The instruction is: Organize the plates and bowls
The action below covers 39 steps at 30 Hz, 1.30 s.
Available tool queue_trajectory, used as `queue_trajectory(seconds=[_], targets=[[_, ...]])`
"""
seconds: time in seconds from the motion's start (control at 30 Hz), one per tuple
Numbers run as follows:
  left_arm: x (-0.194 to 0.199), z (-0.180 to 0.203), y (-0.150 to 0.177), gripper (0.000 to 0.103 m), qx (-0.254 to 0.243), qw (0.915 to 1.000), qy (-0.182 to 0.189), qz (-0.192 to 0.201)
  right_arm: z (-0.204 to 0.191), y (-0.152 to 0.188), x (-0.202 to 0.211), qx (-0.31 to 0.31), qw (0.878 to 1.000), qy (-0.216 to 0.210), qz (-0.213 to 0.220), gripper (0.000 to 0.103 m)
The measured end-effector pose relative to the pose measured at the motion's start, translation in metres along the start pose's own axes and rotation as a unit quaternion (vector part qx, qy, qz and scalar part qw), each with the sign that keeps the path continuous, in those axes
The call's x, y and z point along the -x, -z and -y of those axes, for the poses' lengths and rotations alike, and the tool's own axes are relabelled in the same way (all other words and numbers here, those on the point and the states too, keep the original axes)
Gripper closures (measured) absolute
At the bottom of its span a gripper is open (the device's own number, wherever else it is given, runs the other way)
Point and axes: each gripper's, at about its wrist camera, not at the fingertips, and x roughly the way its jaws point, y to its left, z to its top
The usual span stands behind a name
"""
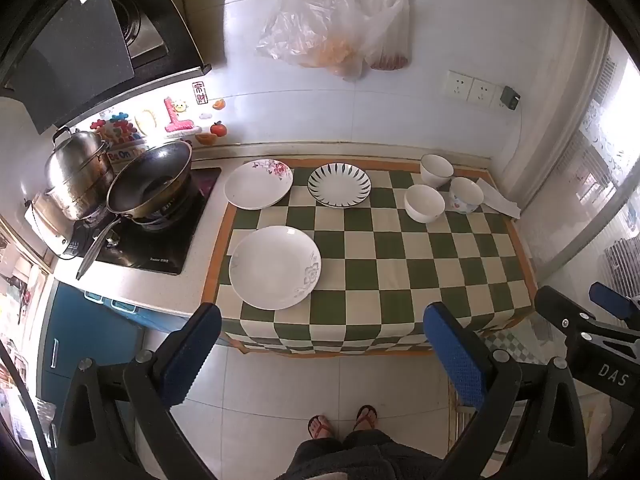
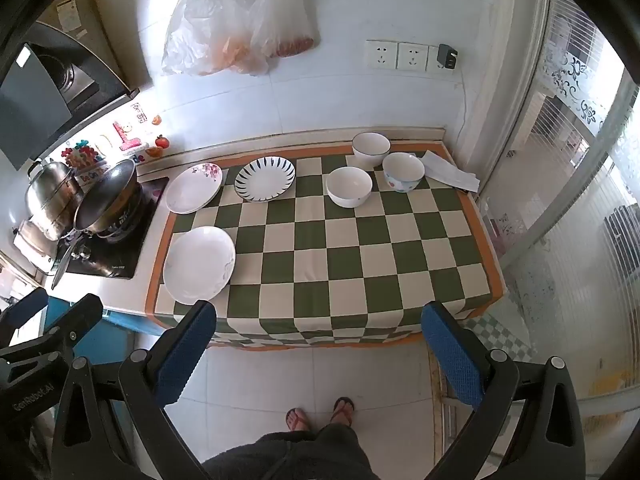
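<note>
Three plates and three bowls lie spread over a green-and-cream checked surface, both tongs spread wide and holding nothing.

In the left wrist view a large white plate (image 1: 275,267) sits left of centre; above it lies a pink-flowered plate (image 1: 258,184), with a dark-striped plate (image 1: 339,185) just beside it. At upper right a plain white bowl (image 1: 424,203), a second white bowl (image 1: 436,170) and a patterned bowl (image 1: 465,195) cluster close together by a folded white cloth (image 1: 500,200). The checked surface (image 1: 400,272) fills the middle; a wok (image 1: 150,180) and steel pot (image 1: 78,168) stand at far left. The left tongs (image 1: 320,356) and right tongs (image 2: 318,352) hang low in frame above the floor (image 1: 300,384).
</note>
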Motion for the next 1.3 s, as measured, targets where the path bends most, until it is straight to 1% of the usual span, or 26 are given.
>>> queue_trajectory(seconds=[0.13, 0.17, 0.33, 0.53, 0.63, 1.3], targets=[[0.000, 0.000, 0.000, 0.000, -0.002, 1.0000, -0.001, 0.000, -0.002, 0.001, 0.001, 0.001, 1.000, 0.000, -0.004, 0.000], [0.000, 0.000, 0.000, 0.000, -0.003, 1.0000, 0.000, -0.001, 0.002, 0.000, -0.001, -0.008, 1.000, -0.009, -0.008, 0.000], [0.000, 0.000, 0.000, 0.000, -0.002, 1.0000, -0.001, 0.002, 0.000, 0.001, -0.002, -0.005, 1.000, -0.001, -0.005, 0.000], [0.002, 0.003, -0.002, 0.000, -0.002, 1.0000, 0.000, 0.003, 0.009, 0.000, -0.007, -0.008, 1.000, 0.001, -0.001, 0.000], [0.002, 0.003, -0.003, 0.000, -0.003, 1.0000, 0.000, 0.004, 0.006, -0.001, 0.002, -0.007, 1.000, 0.003, 0.002, 0.000], [0.002, 0.006, -0.004, 0.000, -0.001, 1.0000, 0.001, 0.005, 0.004, 0.001, 0.002, -0.007, 1.000, 0.002, 0.003, 0.000]])
